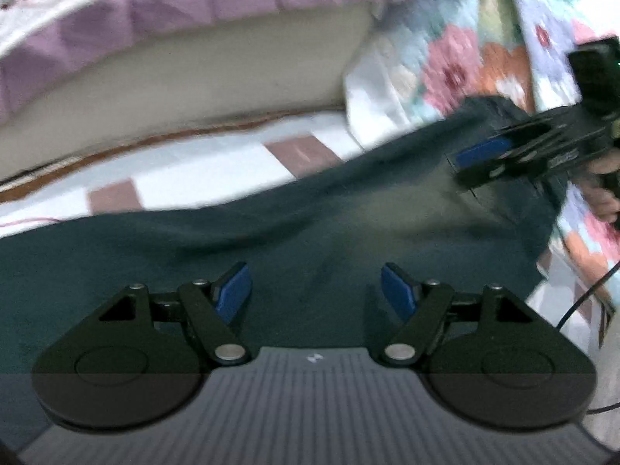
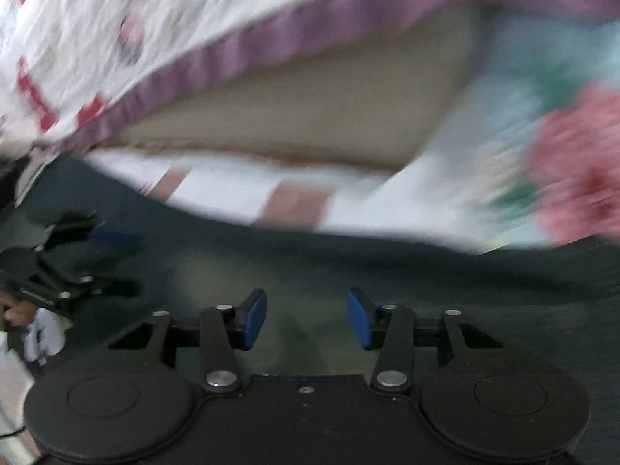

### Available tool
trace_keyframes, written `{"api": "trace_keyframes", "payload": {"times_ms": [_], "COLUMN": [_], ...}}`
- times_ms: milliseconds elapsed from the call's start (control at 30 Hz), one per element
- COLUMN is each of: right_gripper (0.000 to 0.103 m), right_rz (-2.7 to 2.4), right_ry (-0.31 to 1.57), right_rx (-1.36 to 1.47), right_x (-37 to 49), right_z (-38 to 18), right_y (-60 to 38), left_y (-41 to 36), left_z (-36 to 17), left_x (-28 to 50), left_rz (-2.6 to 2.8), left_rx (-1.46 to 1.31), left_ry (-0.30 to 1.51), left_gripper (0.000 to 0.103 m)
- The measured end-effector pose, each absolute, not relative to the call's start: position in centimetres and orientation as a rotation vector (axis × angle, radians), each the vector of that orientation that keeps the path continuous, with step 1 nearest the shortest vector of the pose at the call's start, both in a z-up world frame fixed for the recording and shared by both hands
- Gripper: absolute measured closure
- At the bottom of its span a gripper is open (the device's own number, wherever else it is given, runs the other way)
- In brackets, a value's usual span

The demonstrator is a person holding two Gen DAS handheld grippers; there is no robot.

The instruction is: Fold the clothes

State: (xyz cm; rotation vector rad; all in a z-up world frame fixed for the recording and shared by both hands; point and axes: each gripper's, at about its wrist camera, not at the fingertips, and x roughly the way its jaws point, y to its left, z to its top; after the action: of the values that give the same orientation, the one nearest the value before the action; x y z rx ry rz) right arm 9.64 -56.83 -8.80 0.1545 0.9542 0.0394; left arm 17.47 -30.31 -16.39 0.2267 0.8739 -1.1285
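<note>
Left gripper (image 1: 316,290): jaws spread wide, nothing between them, over the cloth.
Right gripper (image 2: 306,317): jaws apart, empty.
Dark teal garment (image 1: 271,232): spread across the lower half of both frames, on the checked sheet (image 1: 217,170).

dark teal garment (image 1: 310,232); floral quilt (image 1: 457,62)
</note>
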Motion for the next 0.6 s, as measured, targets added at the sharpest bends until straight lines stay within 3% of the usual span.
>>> {"api": "trace_keyframes", "payload": {"times_ms": [167, 200, 233, 400, 467, 500, 600], "right_gripper": [0.063, 0.077, 0.103, 0.103, 0.082, 0.063, 0.053], "right_rz": [-0.175, -0.225, -0.275, -0.426, -0.435, -0.437, -0.248], "right_ry": [0.946, 0.928, 0.91, 0.847, 0.814, 0.786, 0.764], "right_rx": [0.138, 0.153, 0.167, 0.267, 0.295, 0.299, 0.376], "right_x": [10.2, 10.1, 10.0, 8.5, 6.9, 5.8, 3.6], "right_z": [-11.2, -11.3, -11.4, -10.6, -9.1, -8.0, -6.5], "right_y": [-61.0, -62.4, -63.9, -68.7, -68.1, -67.4, -64.5], "left_y": [-28.2, -27.5, -26.8, -25.9, -26.2, -26.4, -27.6], "left_z": [-16.9, -16.8, -16.8, -16.3, -15.9, -15.5, -14.6], "left_x": [13.4, 13.3, 13.2, 13.1, 13.5, 14.0, 14.8], "left_rz": [-1.168, -1.167, -1.166, -1.157, -1.16, -1.168, -1.189], "left_rx": [0.403, 0.382, 0.362, 0.341, 0.275, 0.206, 0.083], "left_ry": [0.82, 0.834, 0.848, 0.882, 0.897, 0.9, 0.867], "left_gripper": [0.031, 0.031, 0.031, 0.031, 0.031, 0.032, 0.032]}}
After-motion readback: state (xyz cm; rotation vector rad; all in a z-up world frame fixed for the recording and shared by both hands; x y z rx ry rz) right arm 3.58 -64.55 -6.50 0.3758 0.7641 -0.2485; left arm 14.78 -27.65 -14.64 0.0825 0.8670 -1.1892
